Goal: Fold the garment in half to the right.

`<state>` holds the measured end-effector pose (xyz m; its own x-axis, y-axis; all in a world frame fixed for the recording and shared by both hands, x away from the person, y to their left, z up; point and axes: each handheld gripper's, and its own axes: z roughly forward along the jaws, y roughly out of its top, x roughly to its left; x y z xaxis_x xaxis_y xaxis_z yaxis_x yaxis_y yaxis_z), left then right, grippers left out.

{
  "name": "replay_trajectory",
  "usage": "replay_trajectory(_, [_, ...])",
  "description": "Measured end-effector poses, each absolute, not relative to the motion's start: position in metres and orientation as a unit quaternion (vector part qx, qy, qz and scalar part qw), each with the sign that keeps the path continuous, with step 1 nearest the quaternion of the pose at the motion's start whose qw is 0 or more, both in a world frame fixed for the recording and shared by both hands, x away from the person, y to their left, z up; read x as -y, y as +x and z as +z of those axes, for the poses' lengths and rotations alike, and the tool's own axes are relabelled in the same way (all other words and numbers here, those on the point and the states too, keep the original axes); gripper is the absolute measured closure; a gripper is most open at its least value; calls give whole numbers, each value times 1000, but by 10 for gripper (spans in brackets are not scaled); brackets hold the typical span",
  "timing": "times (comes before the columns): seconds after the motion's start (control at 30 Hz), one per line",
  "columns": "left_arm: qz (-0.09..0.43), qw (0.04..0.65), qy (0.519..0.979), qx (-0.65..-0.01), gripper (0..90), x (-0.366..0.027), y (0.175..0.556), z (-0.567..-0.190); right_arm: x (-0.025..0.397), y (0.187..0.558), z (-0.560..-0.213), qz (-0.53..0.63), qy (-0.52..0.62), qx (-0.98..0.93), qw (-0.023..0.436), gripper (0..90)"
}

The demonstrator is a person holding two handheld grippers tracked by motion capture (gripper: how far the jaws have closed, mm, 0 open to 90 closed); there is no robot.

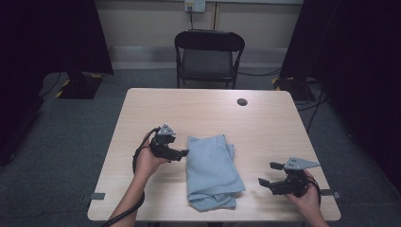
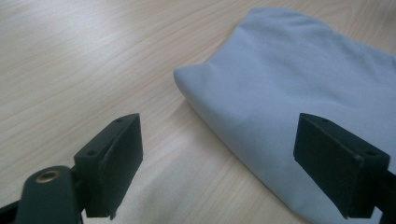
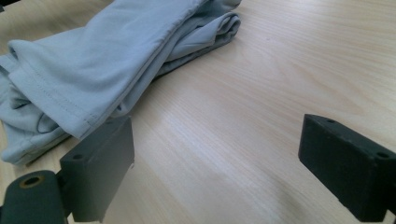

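Observation:
A light blue cloth [image 1: 210, 170] lies folded in the middle of the pale wooden table [image 1: 203, 113], its near end bunched. My left gripper [image 1: 182, 153] is at the cloth's left edge, open. In the left gripper view its jaws [image 2: 233, 154] stand wide apart over the cloth [image 2: 299, 93], whose folded edge runs between them, untouched. To the right of the cloth, a short way off, my right gripper [image 1: 268, 173] is open near the front edge. In the right gripper view its jaws [image 3: 229, 158] frame bare wood, with the cloth's [image 3: 93, 60] hemmed layers just past the left jaw.
A small black round disc [image 1: 242, 101] sits on the table's far right part. A black folding chair [image 1: 209, 54] stands beyond the far edge. Dark curtains hang at both sides. Cables trail on the grey floor at the right.

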<state>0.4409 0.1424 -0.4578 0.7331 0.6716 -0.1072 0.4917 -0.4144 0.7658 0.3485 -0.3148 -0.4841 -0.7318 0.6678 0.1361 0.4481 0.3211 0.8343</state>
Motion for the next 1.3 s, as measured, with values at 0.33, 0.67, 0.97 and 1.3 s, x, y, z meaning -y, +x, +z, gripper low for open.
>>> replay_trajectory(0.33, [104,414,834,-350,154,-152,433,-465,320,348,-487,461,348,-808,118,99])
replay_trajectory(0.67, [106,410,835,-353,155,-161,425,-473,330,348,-485,460,350,-807,124,99])
replay_trajectory(0.97, [103,409,833,-358,155,-168,419,-479,337,347,-488,450,352,-811,127,99])
replay_trajectory(1.3, [108,407,835,-354,155,-176,409,-482,343,346,-491,436,356,-817,123,99])
